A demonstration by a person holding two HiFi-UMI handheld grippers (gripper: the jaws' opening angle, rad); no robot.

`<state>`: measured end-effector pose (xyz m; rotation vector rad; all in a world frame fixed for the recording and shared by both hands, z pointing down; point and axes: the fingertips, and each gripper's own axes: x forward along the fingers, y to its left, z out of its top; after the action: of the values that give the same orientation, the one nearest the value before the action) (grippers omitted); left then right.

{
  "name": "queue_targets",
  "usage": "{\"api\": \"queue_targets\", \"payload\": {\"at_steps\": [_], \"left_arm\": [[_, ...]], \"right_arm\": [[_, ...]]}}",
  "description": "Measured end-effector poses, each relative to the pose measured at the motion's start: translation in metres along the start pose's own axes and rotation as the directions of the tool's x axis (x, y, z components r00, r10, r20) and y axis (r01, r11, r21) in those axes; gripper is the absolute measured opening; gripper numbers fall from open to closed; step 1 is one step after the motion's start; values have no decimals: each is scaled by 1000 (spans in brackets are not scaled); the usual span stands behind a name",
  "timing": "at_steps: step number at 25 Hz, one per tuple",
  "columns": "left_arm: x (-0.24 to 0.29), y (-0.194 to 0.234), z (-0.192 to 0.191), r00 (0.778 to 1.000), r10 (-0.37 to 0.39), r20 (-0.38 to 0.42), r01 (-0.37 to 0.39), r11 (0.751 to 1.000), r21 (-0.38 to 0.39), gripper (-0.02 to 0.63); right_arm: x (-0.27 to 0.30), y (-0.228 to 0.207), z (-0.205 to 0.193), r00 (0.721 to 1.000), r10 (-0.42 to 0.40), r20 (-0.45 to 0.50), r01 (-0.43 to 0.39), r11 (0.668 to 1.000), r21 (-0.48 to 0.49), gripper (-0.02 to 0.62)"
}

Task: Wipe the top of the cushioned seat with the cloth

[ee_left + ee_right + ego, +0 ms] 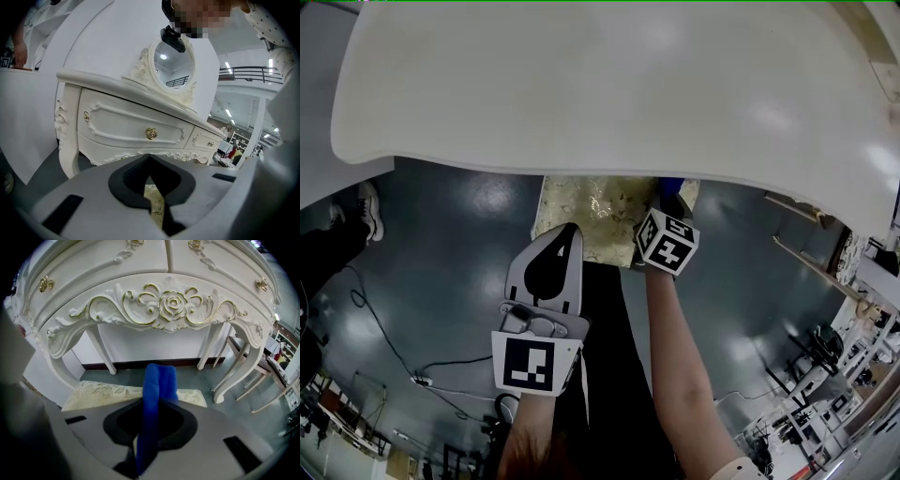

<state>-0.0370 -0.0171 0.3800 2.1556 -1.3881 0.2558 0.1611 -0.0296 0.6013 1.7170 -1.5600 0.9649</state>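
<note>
From the head view, your right gripper (668, 193) holds the blue cloth (672, 185) over the far right part of the seat (586, 211), which sits half under the white dressing table (581, 84). Lay the cloth flat and sweep left in overlapping passes.

In the left gripper view, your left gripper (151, 185) is pressed together on nothing; keep it clear.

In the right gripper view, the jaws pinch the folded cloth. Mind the table legs (104, 352) on the grey floor (187, 376).
</note>
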Motion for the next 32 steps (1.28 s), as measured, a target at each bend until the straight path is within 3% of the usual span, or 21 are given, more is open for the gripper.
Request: {"api": "queue_targets", "payload": {"at_steps": [32], "left_arm": [[-27,44,8,997,62,36,-61,998,-35,-2]], "right_arm": [[9,76,7,997,80,2,-80,995,-57,61]]}}
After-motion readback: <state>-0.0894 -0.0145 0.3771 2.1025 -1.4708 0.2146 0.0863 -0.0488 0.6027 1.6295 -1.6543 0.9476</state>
